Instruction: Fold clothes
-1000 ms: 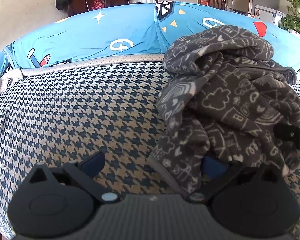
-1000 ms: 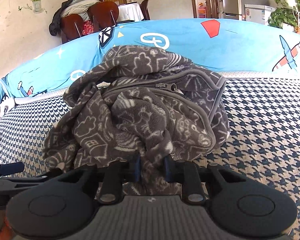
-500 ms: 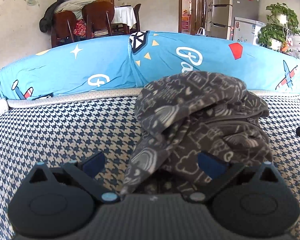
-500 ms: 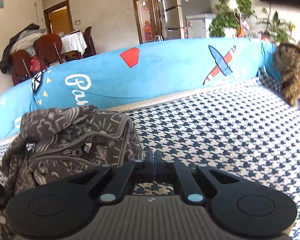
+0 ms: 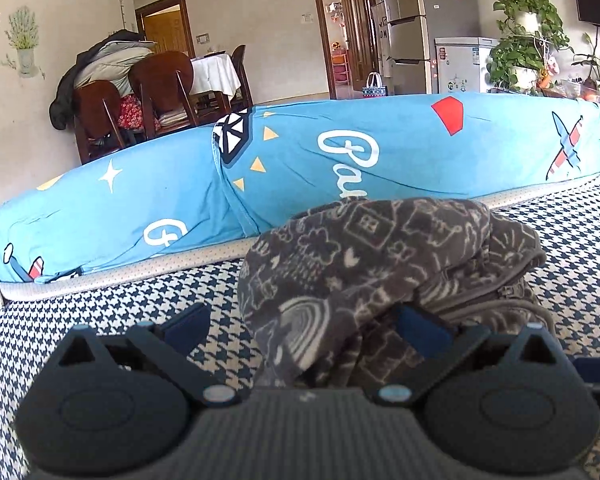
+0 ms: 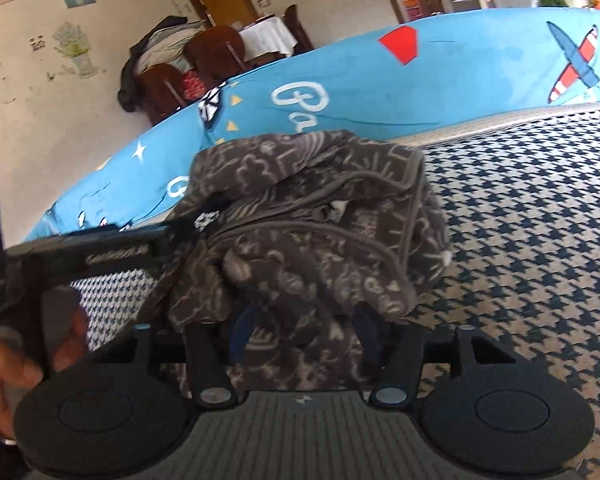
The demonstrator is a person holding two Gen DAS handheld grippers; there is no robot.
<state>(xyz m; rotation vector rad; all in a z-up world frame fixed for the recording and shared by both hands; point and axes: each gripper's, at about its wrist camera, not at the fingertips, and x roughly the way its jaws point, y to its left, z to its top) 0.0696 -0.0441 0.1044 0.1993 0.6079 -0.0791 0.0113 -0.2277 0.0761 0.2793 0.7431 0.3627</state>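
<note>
In the left wrist view, the grey patterned fleece garment (image 5: 384, 264) is lying bunched in a heap on the houndstooth cover (image 5: 112, 304), just in front of the blue cartoon-print bolster (image 5: 300, 168) that is running across the far edge. The left gripper (image 5: 300, 328) is standing with its jaws spread wide; a fold of the garment is drooping between them and draping over the right finger (image 5: 424, 330), while the left finger (image 5: 186, 322) is hanging clear over bare cover, so nothing is being pinched. Beyond the bolster, wooden chairs (image 5: 140, 96) piled with coats are standing at far left, a fridge (image 5: 408, 36) and potted plants (image 5: 524, 48) at far right.

In the right wrist view, the same garment (image 6: 312, 232) is filling the near middle, its zipper edge showing. The right gripper (image 6: 304, 336) is opening its jaws, with cloth lying loosely between the two fingers, released rather than squeezed. At near left, the left gripper's dark body (image 6: 92, 256) and the person's hand (image 6: 16, 364) holding it are blocking that side of the heap. Open houndstooth cover is stretching away to the right.
</note>
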